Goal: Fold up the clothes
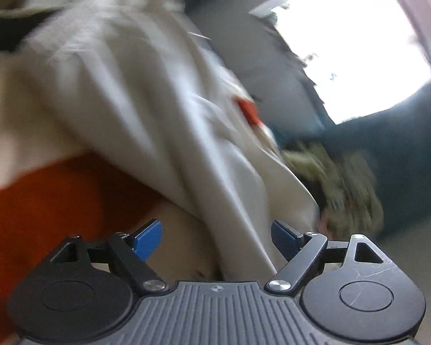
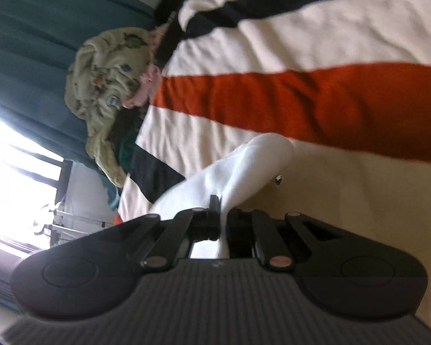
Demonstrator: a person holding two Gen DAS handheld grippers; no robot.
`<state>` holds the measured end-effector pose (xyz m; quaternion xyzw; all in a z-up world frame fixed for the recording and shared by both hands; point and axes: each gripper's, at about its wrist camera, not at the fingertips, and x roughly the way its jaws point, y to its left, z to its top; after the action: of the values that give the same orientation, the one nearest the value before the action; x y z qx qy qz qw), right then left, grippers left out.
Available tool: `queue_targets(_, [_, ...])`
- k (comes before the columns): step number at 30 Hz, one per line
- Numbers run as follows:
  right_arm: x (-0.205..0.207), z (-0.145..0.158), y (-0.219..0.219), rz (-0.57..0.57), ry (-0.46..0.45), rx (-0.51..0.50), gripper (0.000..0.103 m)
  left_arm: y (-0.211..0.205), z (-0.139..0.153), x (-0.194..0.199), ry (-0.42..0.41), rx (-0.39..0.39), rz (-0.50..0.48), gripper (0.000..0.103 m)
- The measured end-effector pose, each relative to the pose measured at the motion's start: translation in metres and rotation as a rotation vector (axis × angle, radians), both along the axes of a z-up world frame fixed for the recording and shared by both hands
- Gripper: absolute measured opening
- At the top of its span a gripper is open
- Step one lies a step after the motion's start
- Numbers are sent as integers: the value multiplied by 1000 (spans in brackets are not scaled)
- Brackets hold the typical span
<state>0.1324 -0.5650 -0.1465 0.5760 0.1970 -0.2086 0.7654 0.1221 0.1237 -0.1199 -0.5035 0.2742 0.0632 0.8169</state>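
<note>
A white garment point(image 1: 146, 92) hangs in long folds across the blurred left wrist view, with a small red patch point(image 1: 248, 110) on it. My left gripper point(image 1: 217, 240) stands open below it, its blue pads point(image 1: 146, 240) wide apart; a fold of the cloth runs down between them without being pressed. In the right wrist view my right gripper point(image 2: 222, 215) is shut on a bunched part of the white garment point(image 2: 244, 166), which rises from the jaws over the striped bedspread point(image 2: 301, 100).
The bedspread carries cream, orange and dark stripes. A pale green patterned pile of clothes point(image 2: 106, 77) lies at its edge against a teal curtain point(image 2: 28, 28). A bright window point(image 1: 353, 43) glares beyond; a metal rack point(image 2: 71, 224) stands near it.
</note>
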Motion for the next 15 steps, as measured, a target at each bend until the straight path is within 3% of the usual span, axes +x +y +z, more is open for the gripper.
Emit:
queue_targets(3, [-13,-2,0,-15,-9,55,8,30,-14,5,55,-63,144,82])
queue_targets(6, [-13,-4,0,-22,-4,66,8,58,-26,11,94,-123,272,69])
queue_targets(7, [-12,-4,-1,-23,5,66,8,65,-27,13,93,-132,296,60])
queue_targets(8, [-10,-5,-3,-23,14,67,8,71,-26,14,97,-118,314,43])
queue_targets(11, [-5,-12,-6,-27,48,69,8,85,-19,20,146,-7,300,17])
queue_targets(13, [-4,-16,-7,-30,70,70,8,92,-16,16,147,-31,298,11])
queue_targets(15, [-2,-20,-8,-29,91,69,8,97,0,11,143,27,281,9])
